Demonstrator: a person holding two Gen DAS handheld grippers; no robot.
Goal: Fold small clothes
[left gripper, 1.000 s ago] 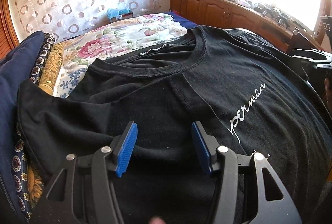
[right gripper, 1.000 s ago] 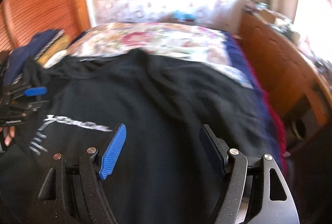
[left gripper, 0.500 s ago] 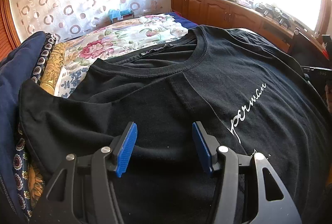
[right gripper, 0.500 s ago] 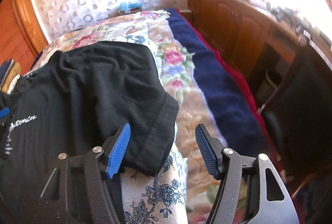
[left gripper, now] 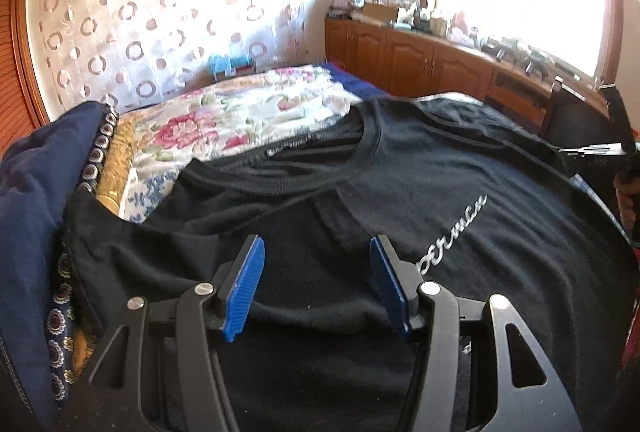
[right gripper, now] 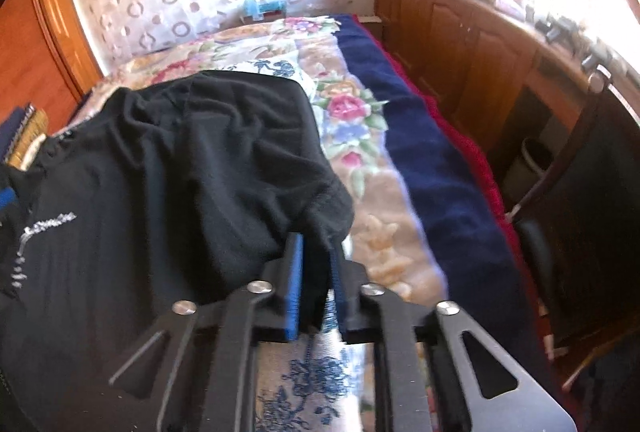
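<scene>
Nearest in the right wrist view, the right gripper (right gripper: 316,272) has its blue pads (right gripper: 295,292) pressed together on the hem of the black T-shirt's sleeve (right gripper: 316,199), at the garment's right side, where the cloth bunches into a dark fold between them. Just below that grip the floral bedspread (right gripper: 384,199) lies bare, running toward the bed's right edge, where a navy blanket (right gripper: 432,167) borders it.

In the left wrist view, the left gripper (left gripper: 316,284) hovers over the black T-shirt (left gripper: 400,191) with its jaws apart and nothing clamped between its blue pads (left gripper: 245,288); whether they touch the cloth cannot be told. The shirt lies spread face up across the near part of the bed, white script lettering (left gripper: 452,232) on its chest, its round collar (left gripper: 320,171) pointing toward the far end.

Along the bed's left edge sits a stack of folded patterned fabrics (left gripper: 48,191). Beyond the shirt the bedspread stretches on to a sheer curtain with ring patterns (left gripper: 160,11). Wooden cabinets (left gripper: 420,59) stand along the room's right side under a bright window.
</scene>
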